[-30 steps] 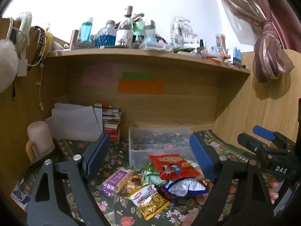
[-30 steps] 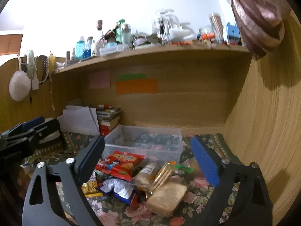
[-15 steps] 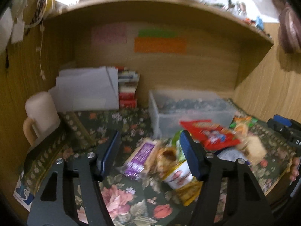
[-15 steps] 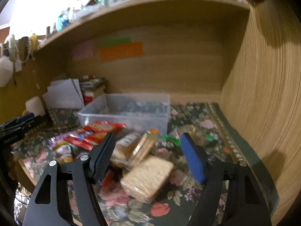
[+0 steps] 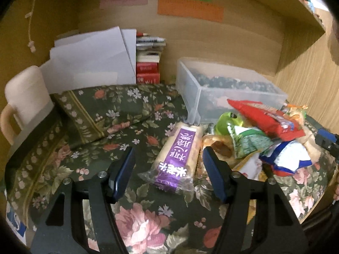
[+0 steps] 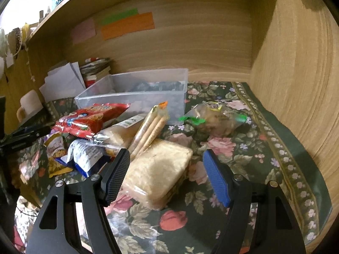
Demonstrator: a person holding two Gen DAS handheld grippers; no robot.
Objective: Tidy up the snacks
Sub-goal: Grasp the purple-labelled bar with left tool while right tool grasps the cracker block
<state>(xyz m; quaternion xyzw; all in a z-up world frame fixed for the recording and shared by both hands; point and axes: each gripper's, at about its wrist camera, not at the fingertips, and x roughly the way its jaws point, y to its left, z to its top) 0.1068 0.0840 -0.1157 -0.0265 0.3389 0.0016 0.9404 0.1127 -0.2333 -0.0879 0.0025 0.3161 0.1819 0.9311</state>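
Left tool: jaws partly open, recently narrowed, straddling the purple-labelled snack pack without touching it. Right tool: jaws likewise partly open after narrowing, flanking the wrapped bread loaf, pads clear of it. Beyond both tools stands the clear plastic bin on the floral tabletop.

We see warm, dim light under the shelf, with a blown-out white patch at the right wrist view's top left. Both views bend strongly toward black rounded corners. A dark shadow falls on the wooden side panel. Glare sits on the red snack bag, and the mug at the left wrist view's edge is soft and smeared.
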